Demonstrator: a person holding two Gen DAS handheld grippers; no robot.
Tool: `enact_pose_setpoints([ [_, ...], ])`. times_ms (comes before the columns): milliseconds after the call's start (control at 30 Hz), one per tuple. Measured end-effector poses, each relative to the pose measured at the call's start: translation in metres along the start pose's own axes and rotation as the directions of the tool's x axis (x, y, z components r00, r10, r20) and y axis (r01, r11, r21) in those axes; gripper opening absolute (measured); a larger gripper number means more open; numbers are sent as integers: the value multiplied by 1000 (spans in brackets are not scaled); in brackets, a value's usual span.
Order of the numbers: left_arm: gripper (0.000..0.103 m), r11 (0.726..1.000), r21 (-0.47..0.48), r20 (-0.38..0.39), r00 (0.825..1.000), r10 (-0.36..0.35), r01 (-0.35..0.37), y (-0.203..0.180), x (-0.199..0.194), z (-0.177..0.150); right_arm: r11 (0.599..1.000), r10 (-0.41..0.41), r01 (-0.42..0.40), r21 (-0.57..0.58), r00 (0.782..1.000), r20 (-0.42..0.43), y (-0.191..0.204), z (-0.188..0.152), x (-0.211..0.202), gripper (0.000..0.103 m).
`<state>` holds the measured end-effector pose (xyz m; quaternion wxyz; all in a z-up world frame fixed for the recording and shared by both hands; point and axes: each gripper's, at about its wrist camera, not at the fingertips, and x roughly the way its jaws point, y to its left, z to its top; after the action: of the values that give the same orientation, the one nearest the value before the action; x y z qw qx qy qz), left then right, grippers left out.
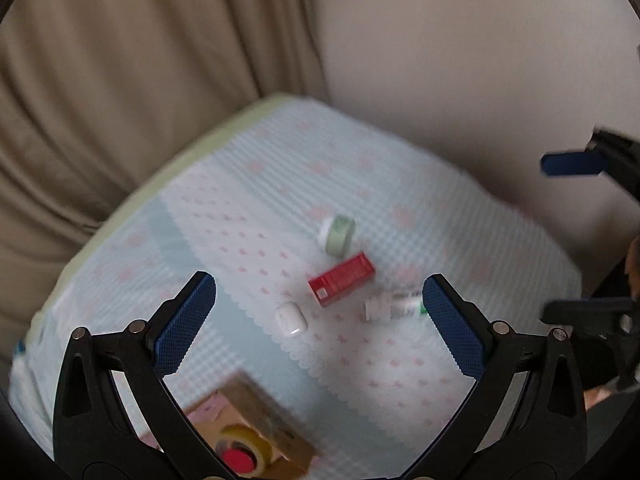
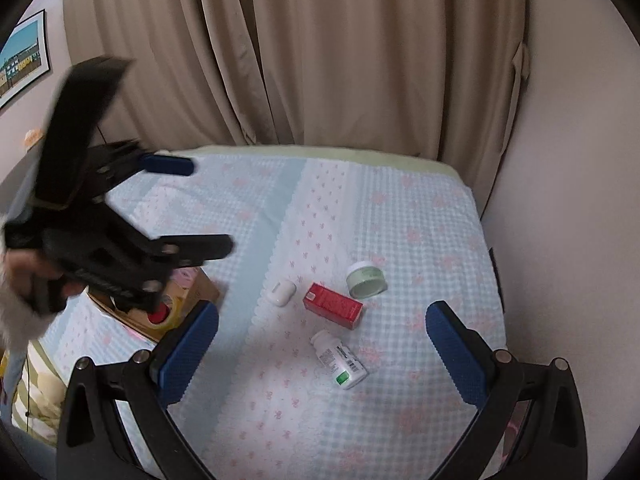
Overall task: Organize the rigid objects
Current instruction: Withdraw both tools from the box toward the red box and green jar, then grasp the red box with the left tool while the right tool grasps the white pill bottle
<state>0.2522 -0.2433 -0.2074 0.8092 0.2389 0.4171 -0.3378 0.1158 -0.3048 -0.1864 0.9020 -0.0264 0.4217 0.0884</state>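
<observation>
On a pale blue patterned bedspread (image 2: 420, 216) lie a red box (image 2: 333, 305), a pale green jar (image 2: 366, 279) on its side, a white earbud case (image 2: 281, 291) and a white pill bottle (image 2: 339, 359) on its side. The left wrist view shows the same red box (image 1: 341, 279), jar (image 1: 338, 234), case (image 1: 291, 319) and bottle (image 1: 394, 306). My left gripper (image 1: 318, 322) is open and empty above them; it also shows in the right wrist view (image 2: 200, 204). My right gripper (image 2: 322, 356) is open and empty, above the bottle.
A cardboard box (image 2: 188, 300) holding a yellow tape roll (image 1: 244, 446) and a red item sits at the bed's left. Beige curtains (image 2: 320, 60) hang behind the bed. A wall (image 2: 580, 200) borders the right side.
</observation>
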Motion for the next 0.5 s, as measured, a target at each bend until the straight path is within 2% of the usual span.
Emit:
enact_pose_setpoints([
  [167,103,994,72,-130,989,-71,81,1,87,5,999,10,-14,-47,997,-73,-13,-19,52,103],
  [267,98,982,133,-211,972,-101,131,-3,138,2,996,5,-16,-90,992,-123,-17,-31,87,103],
  [333,93,972,158,-281,951,-126,176,-4,173,0,991,-12,-10,-133,987,-162,-17,-41,114,102],
  [367,91,964,168,-318,937,-144,205,-4,192,-2,989,-20,-7,-149,984,-177,-18,-45,125,97],
  [500,84,941,199,-400,900,-175,272,-11,242,-11,977,-48,-18,-213,952,-302,-15,-65,180,84],
])
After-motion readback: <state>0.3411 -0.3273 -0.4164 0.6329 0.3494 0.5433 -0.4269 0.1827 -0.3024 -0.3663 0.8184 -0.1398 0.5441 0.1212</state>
